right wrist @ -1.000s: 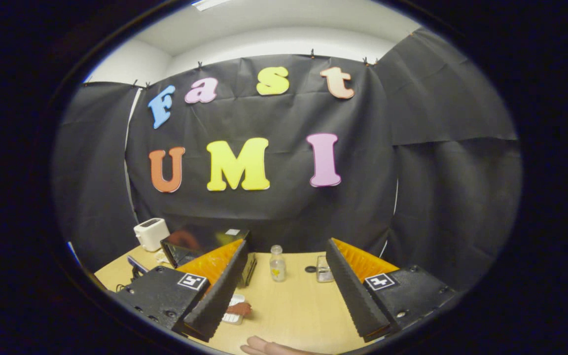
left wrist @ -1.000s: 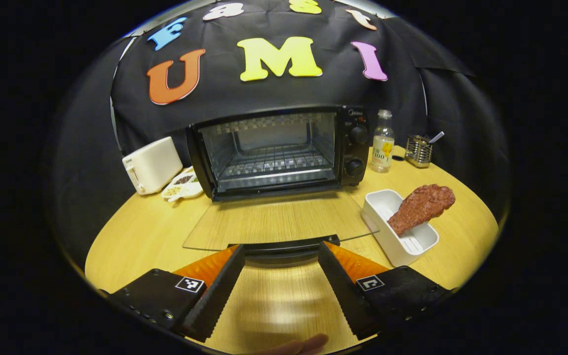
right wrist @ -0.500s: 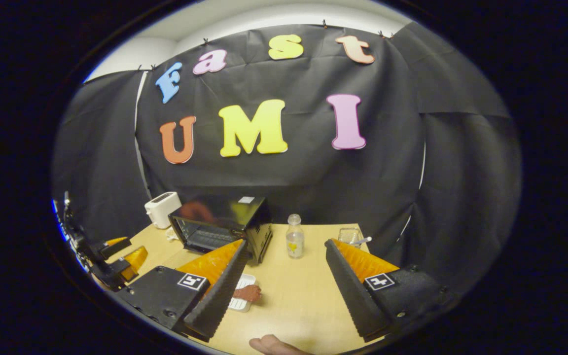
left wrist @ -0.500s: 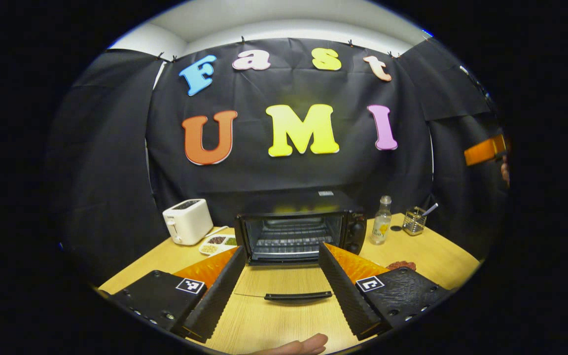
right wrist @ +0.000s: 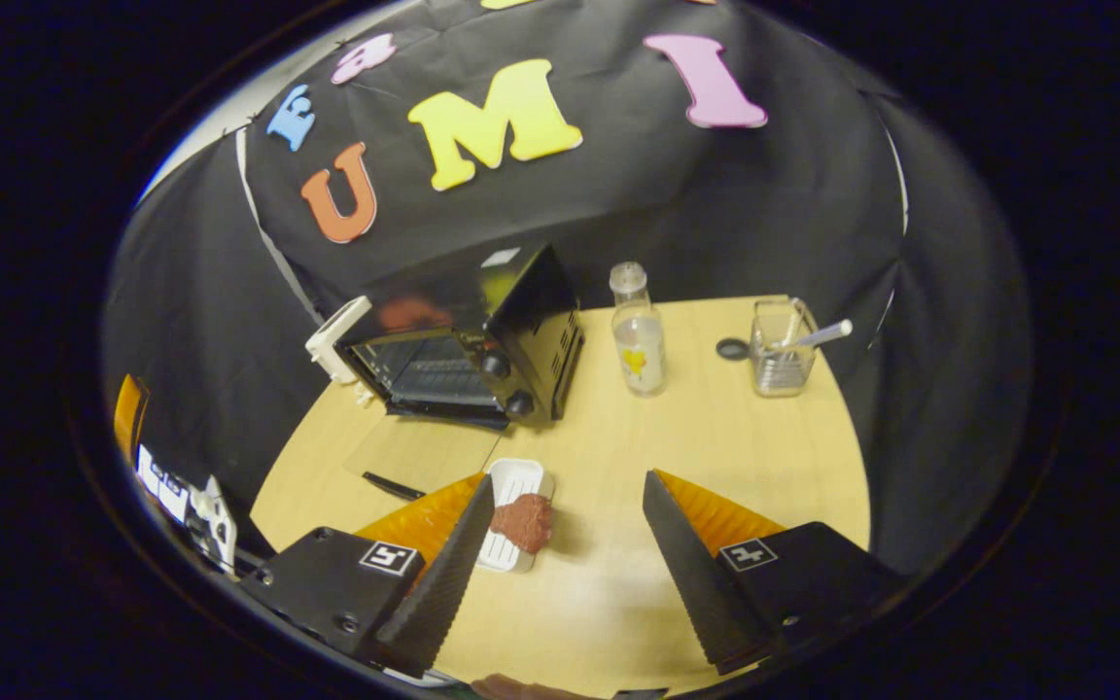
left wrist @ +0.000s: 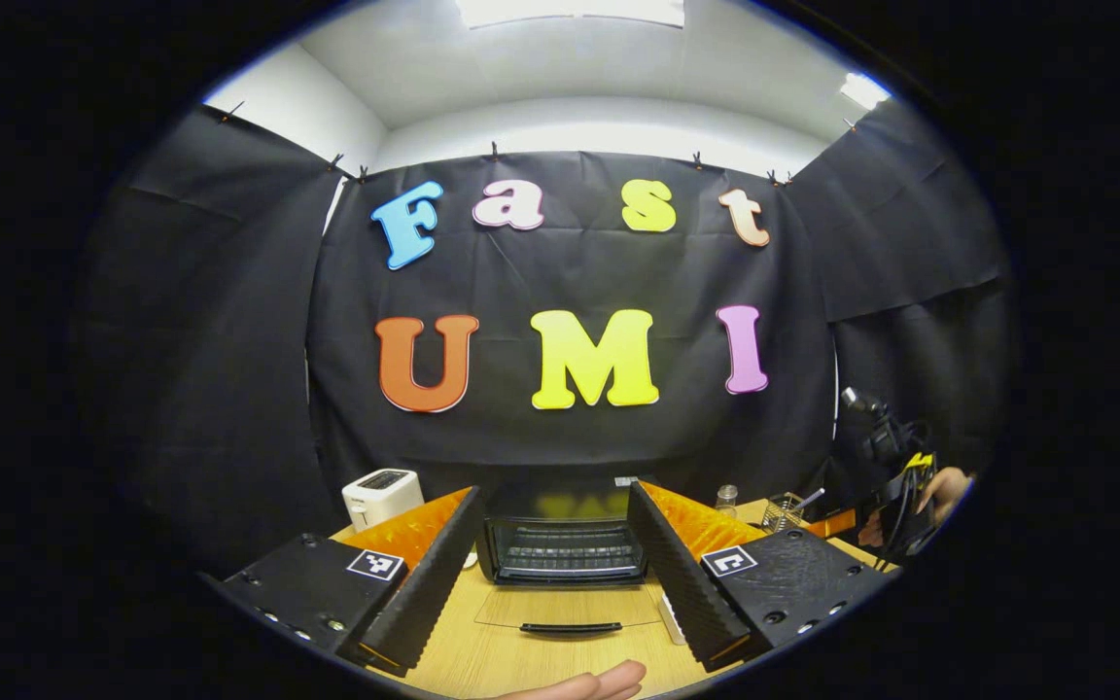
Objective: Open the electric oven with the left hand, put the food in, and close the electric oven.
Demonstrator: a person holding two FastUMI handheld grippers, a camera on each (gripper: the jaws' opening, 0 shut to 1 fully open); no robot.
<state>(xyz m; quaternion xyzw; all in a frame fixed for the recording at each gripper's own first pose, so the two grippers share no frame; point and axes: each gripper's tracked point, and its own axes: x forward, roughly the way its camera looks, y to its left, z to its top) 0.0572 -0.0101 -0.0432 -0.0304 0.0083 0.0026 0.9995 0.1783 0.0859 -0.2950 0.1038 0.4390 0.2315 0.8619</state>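
The oven stands at the far side of the counter, with its glass door folded down flat toward the near side, the handle at the near edge. In the right gripper view the oven is at the far left and the rack inside it is bare.

The food, a brown-red piece, rests on the near end of a white tray, which lies on the counter just near and right of the open door. The left tongs are released, with the fingers wide apart, and they are raised near the front of the counter, facing the oven. The right tongs are also released and grasp nothing; they are above the counter and the food is close by the left finger.

A bottle stands right of the oven, and farther right is a glass cup with a spoon in it. A white toaster stands left of the oven.
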